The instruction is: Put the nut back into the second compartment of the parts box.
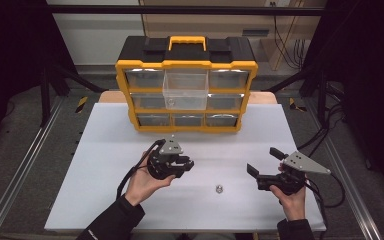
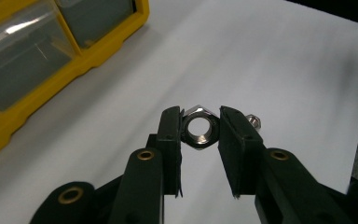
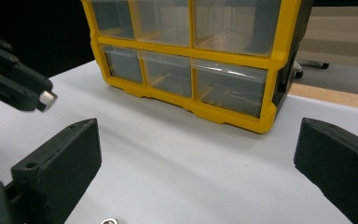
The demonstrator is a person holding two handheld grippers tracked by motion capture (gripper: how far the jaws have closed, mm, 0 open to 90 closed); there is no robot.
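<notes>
Risk sits mostly with our left gripper (image 1: 180, 164), which we hold above the table (image 1: 100, 165) a little left of its middle: its jaws are closed on a hex nut (image 2: 199, 129), pinched across two flats with the bore facing the camera, and the grip looks thin, so a tilt or a slackened squeeze could let it drop and roll. Behind it, at the far edge, the yellow organizer (image 1: 186, 90) has one clear drawer (image 1: 185, 88) pulled out in its top row, likely the target. A second nut (image 1: 219, 188) lies near the front edge, between our hands. Our right gripper (image 1: 265, 165) hovers toward the right edge, jaws wide apart and empty; reaching across carelessly could knock that loose nut away.
</notes>
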